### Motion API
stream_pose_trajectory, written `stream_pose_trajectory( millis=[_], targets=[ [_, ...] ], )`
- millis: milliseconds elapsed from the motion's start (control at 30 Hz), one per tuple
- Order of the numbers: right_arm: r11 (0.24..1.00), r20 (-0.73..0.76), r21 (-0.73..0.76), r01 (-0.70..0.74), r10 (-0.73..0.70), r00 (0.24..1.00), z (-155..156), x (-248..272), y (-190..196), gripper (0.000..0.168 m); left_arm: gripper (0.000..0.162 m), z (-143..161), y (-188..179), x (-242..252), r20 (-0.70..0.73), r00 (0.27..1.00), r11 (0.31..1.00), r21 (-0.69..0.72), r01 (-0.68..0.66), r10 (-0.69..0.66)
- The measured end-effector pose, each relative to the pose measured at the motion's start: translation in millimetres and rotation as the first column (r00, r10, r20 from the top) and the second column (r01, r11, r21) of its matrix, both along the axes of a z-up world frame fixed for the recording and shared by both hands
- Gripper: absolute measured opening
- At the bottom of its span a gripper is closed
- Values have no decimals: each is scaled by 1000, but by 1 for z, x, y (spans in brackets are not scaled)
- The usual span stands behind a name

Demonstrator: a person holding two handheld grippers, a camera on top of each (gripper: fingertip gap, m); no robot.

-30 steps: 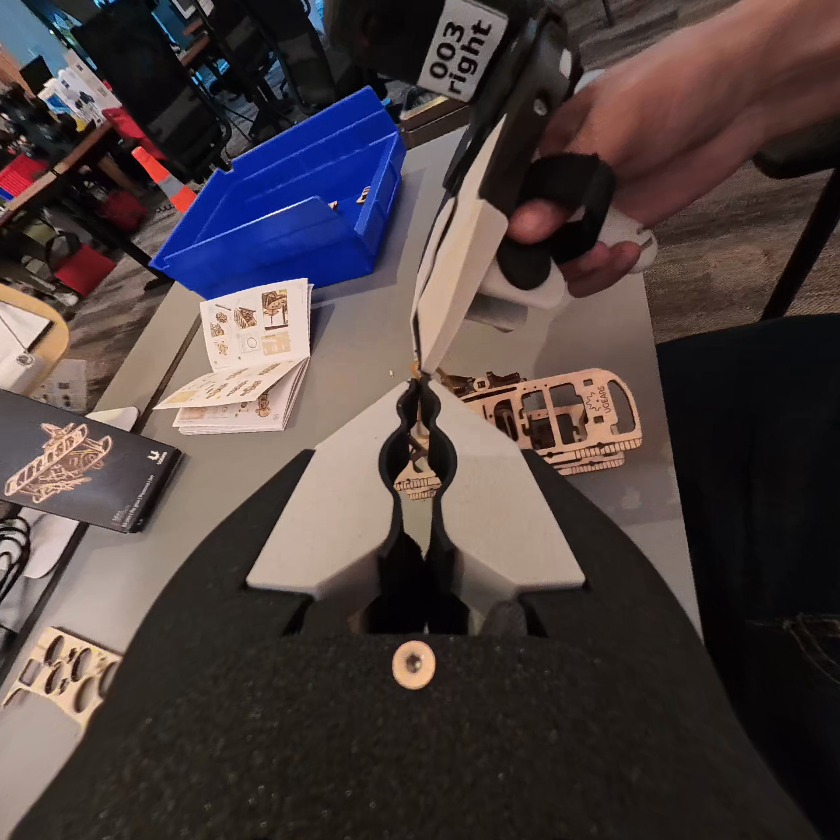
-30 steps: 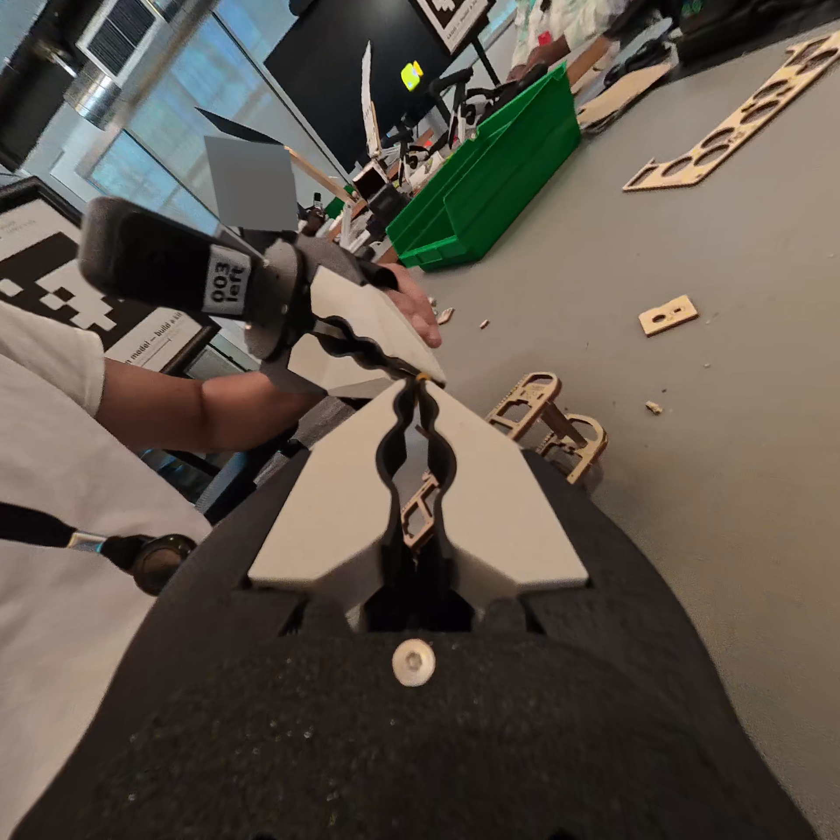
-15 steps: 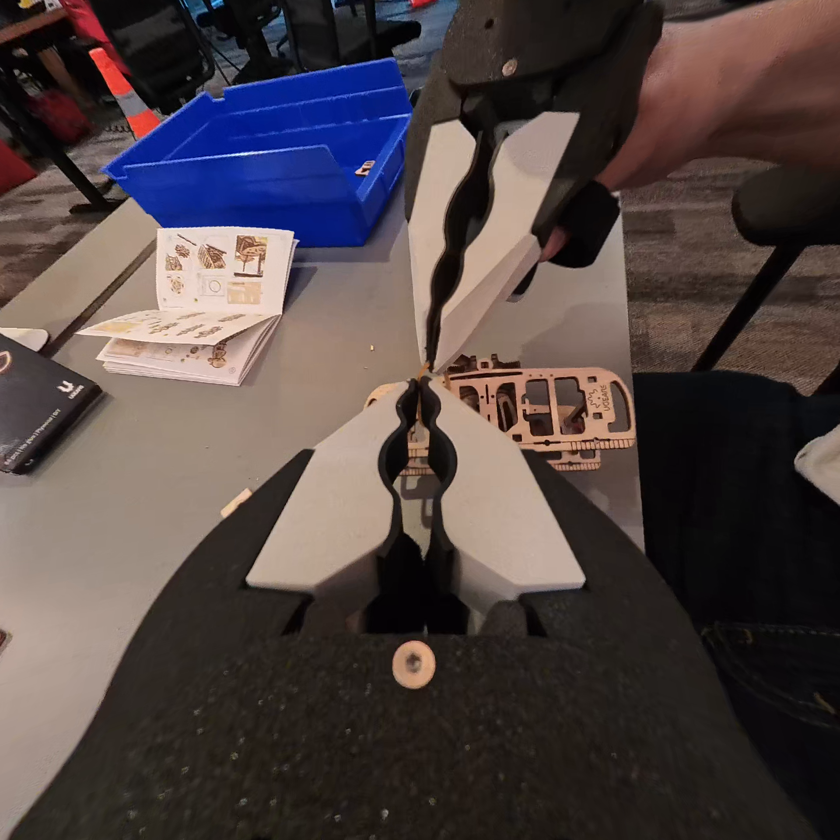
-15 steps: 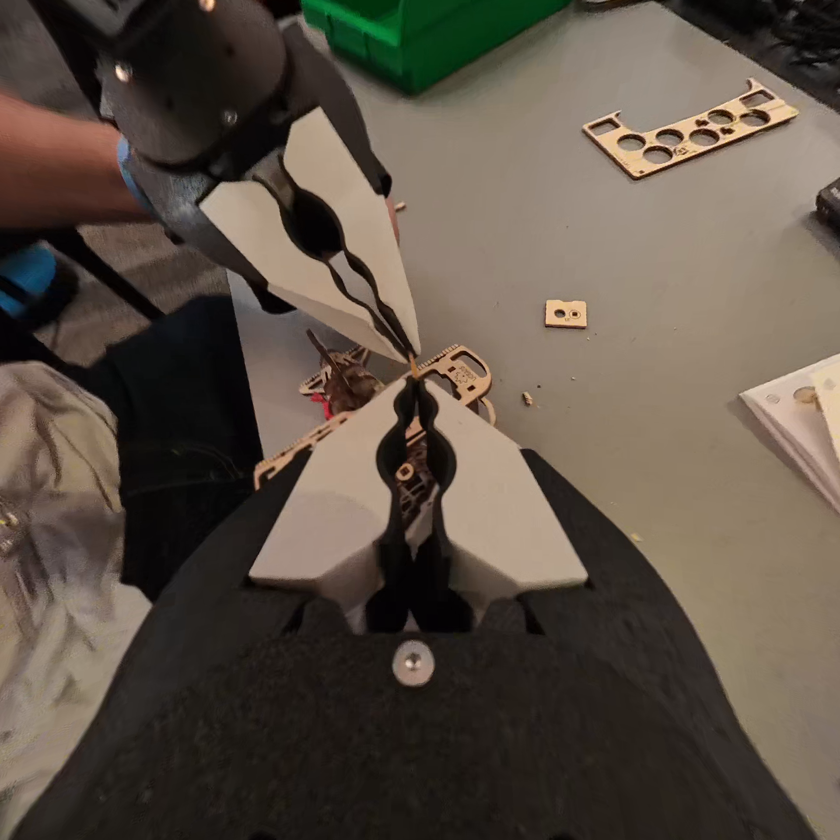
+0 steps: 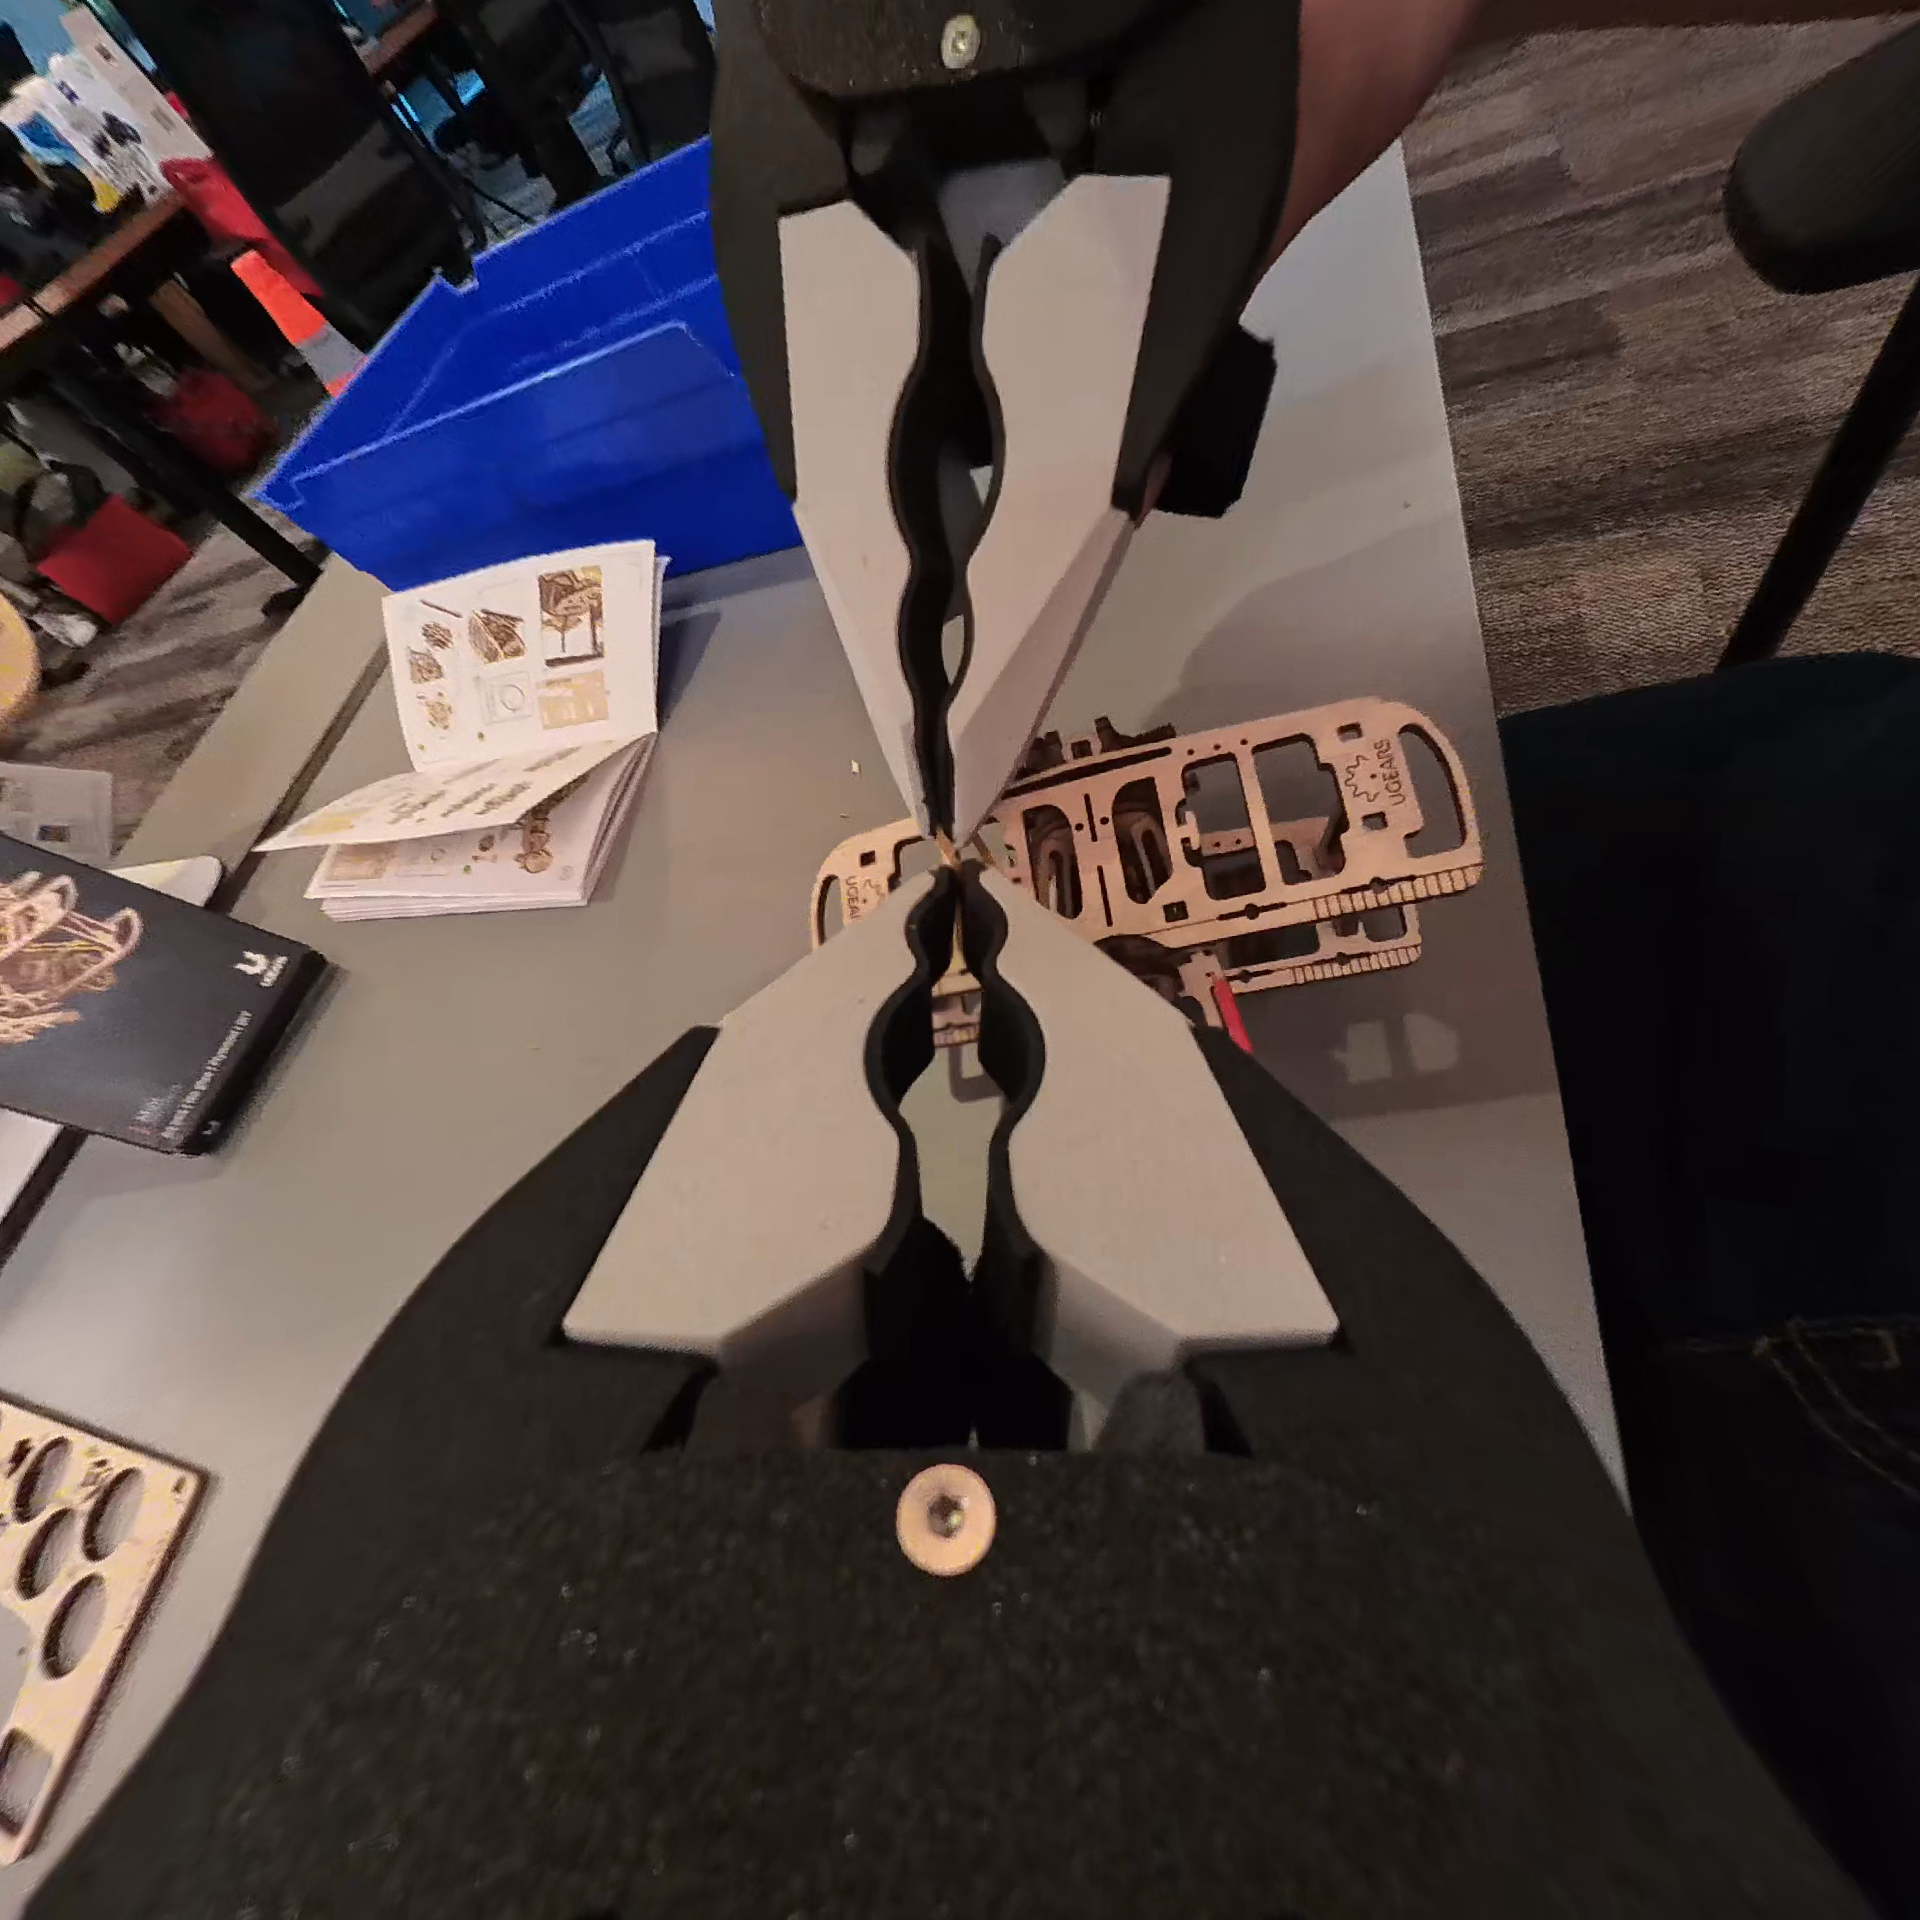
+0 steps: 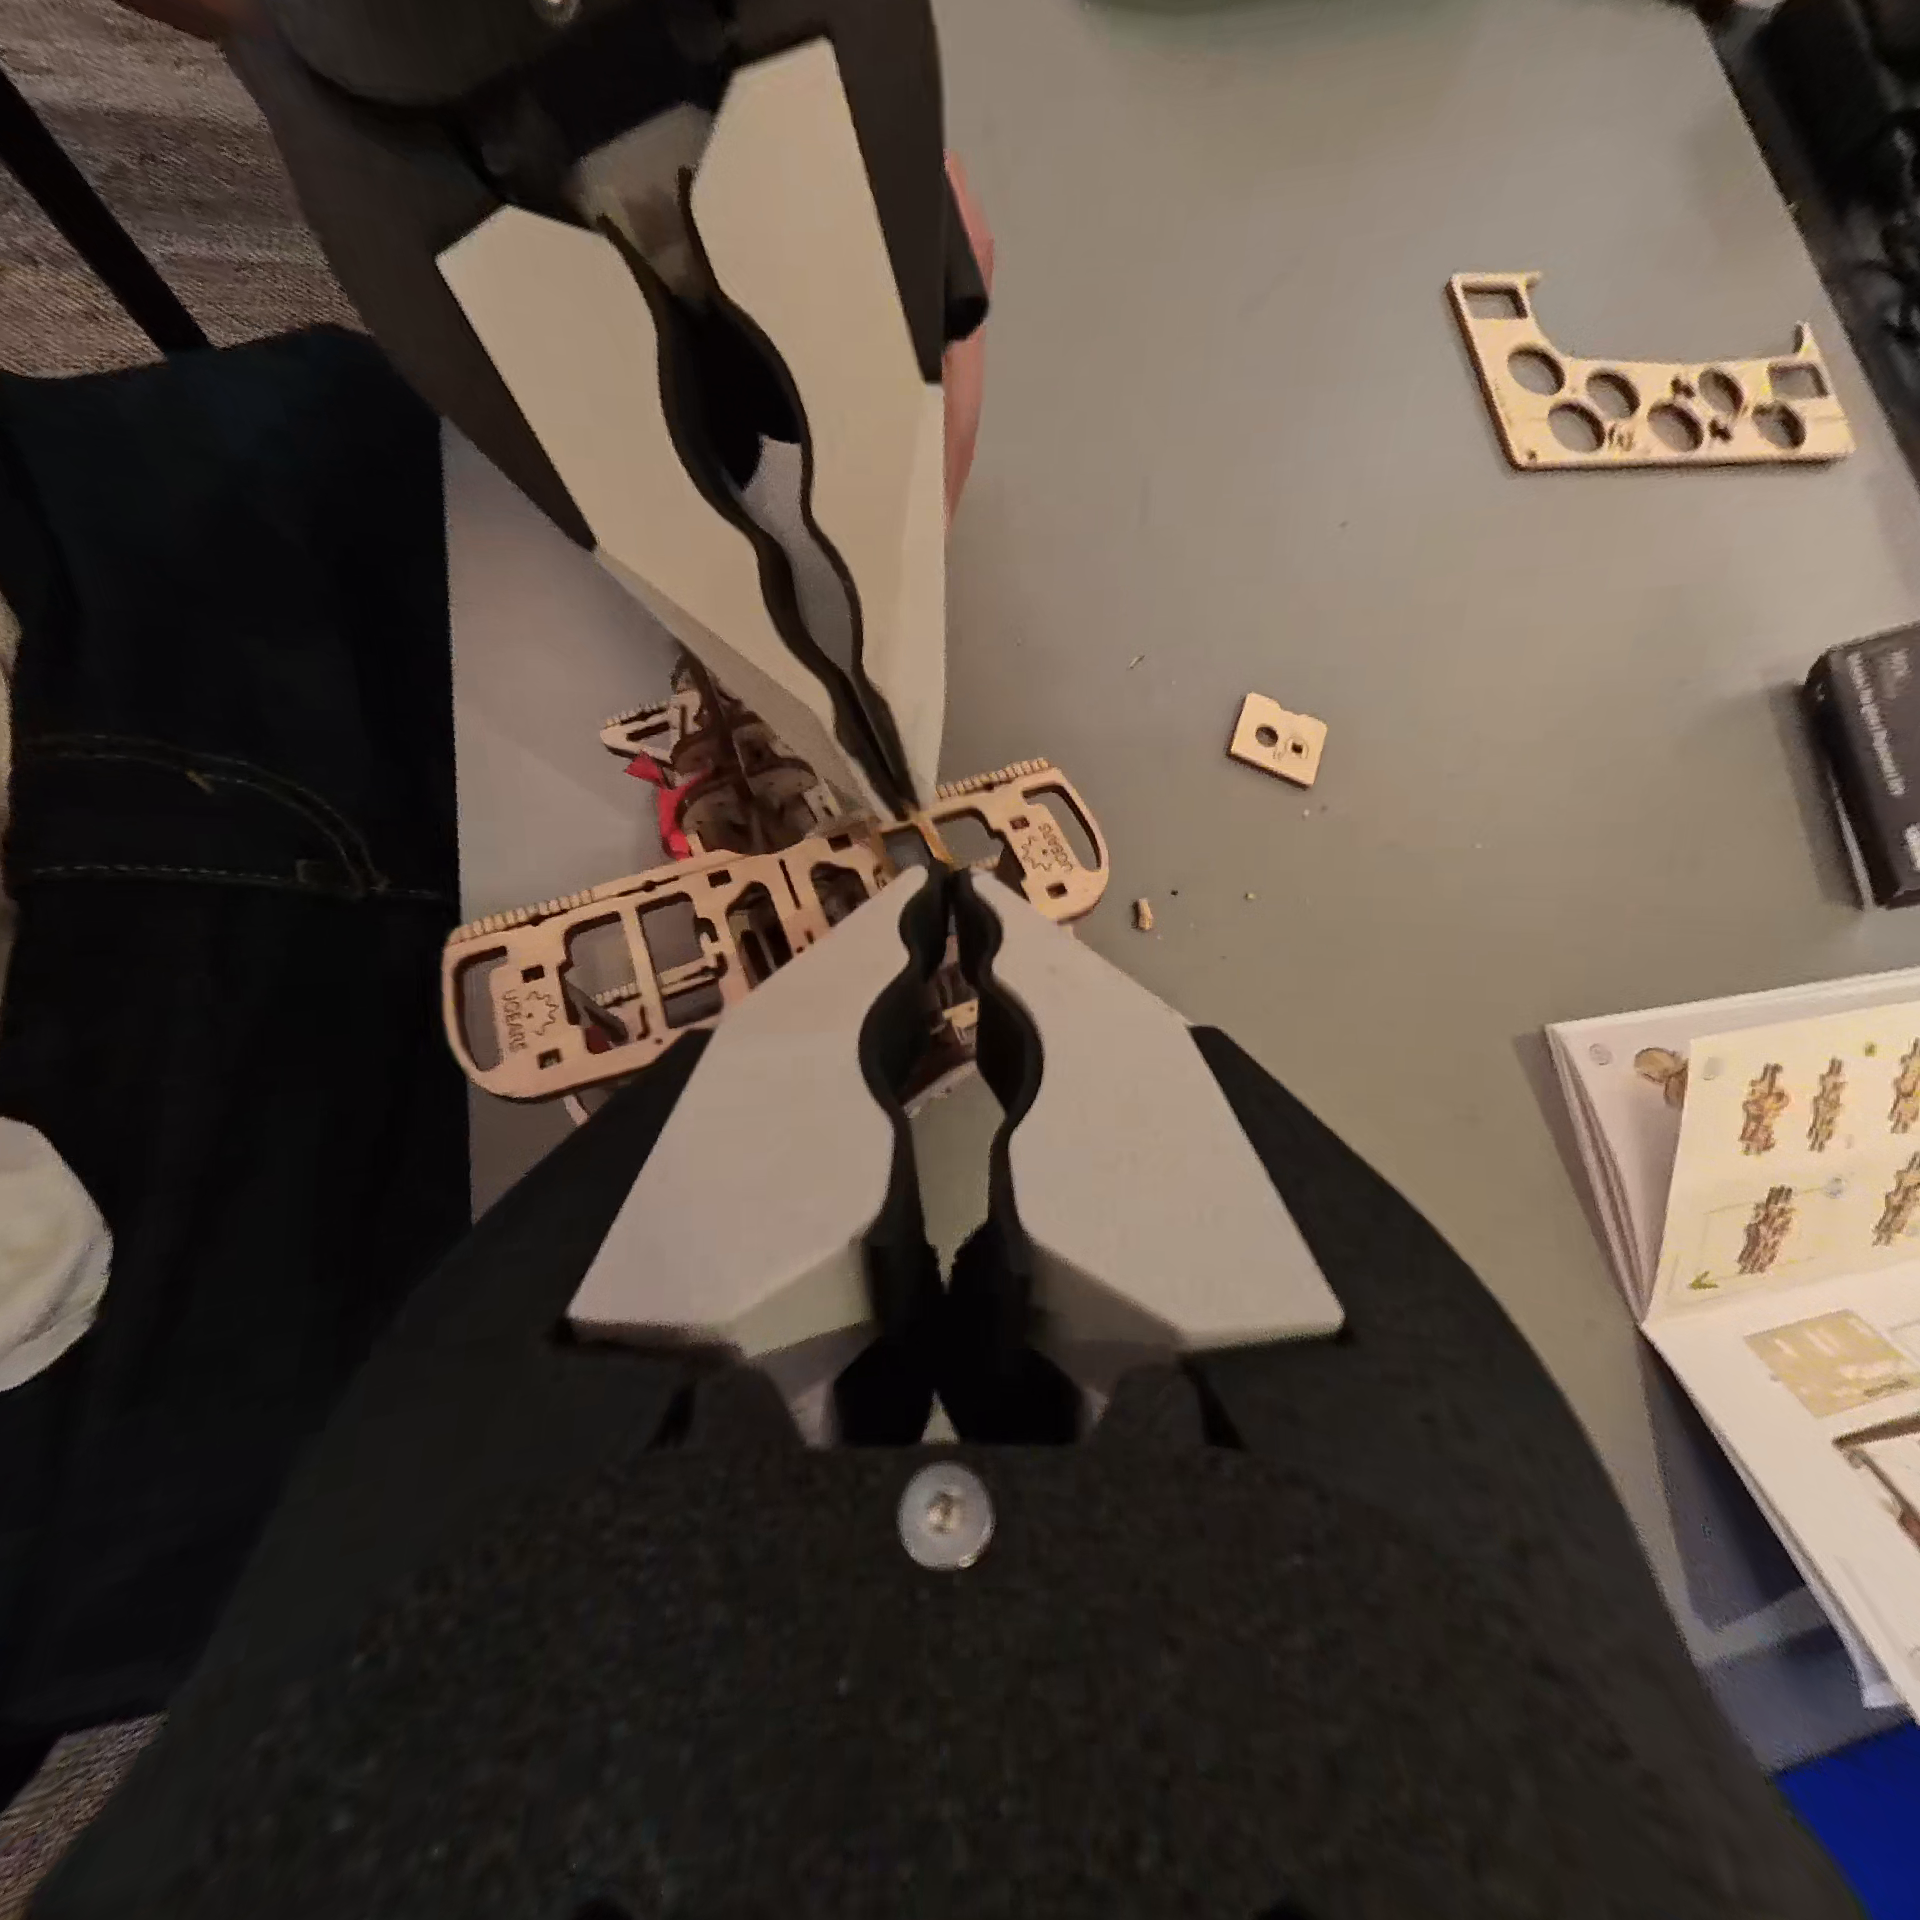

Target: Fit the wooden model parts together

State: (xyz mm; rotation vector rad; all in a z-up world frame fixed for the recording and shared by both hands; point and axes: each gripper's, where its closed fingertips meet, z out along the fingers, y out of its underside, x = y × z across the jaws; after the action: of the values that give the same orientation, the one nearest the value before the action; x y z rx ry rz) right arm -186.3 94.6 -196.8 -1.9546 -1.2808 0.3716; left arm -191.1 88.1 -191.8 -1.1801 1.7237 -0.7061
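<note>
Left wrist view: the left hand-held gripper [image 5: 952, 883] has its jaws drawn together at the tips, pinching a very small wooden piece [image 5: 948, 850] that is too small to make out in shape. The right hand-held gripper [image 5: 940, 816] comes down from the top of the frame and meets it tip to tip, its jaws also together on the same small piece. Both hang above the grey worktop [image 5: 540, 1039]. Just behind the meeting tips lies the partly built wooden model [image 5: 1247, 831], a flat frame full of cut-outs with toothed edges and a red bit showing at its lower side. To the left sits an open instruction booklet [image 5: 520, 727], behind it a blue bin [image 5: 540, 416], and at the far left a black box [image 5: 125, 1008] and a punched-out wooden sheet [image 5: 73, 1538].

In the right wrist view the same meeting shows from the other side: the right gripper [image 6: 940, 883] below, the left one [image 6: 904, 800] above, tips touching over the model [image 6: 727, 935]. A small wooden tile [image 6: 1276, 740] with holes lies apart on the worktop [image 6: 1351, 883], and another punched-out sheet [image 6: 1652, 395] lies farther off. The booklet [image 6: 1766, 1195] is at the right edge.
</note>
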Motion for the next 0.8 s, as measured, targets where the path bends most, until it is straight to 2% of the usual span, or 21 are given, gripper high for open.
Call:
stream_pose_trajectory(
  millis=[33,100,267,367,433,567,800],
  targets=[
    [1000,1,27,-6,6,1000,3,-1,1,0,0,3,2,0,12,1000,1000,20,-9,9],
    [998,16,58,-11,10,1000,5,0,2,0,0,7,2,0,23,1000,998,63,-7,5],
    [1000,15,-14,-12,12,1000,0,2,-5,0,0,-7,-2,2,-20,1000,995,93,20,-18],
    [990,-17,-139,37,-39,999,-3,2,-9,0,0,-8,-4,4,-34,999,997,64,32,-29],
    [989,-44,-145,40,-47,998,0,3,-8,0,0,-7,-6,4,-40,998,998,43,39,-38],
    [984,-54,-177,33,-43,998,-3,7,-10,11,0,-8,-7,5,-57,998,999,-1,41,-41],
    [996,-99,-85,-34,25,995,9,-6,-16,6,0,-13,-9,6,-83,995,999,-13,47,-48]
  ],
)
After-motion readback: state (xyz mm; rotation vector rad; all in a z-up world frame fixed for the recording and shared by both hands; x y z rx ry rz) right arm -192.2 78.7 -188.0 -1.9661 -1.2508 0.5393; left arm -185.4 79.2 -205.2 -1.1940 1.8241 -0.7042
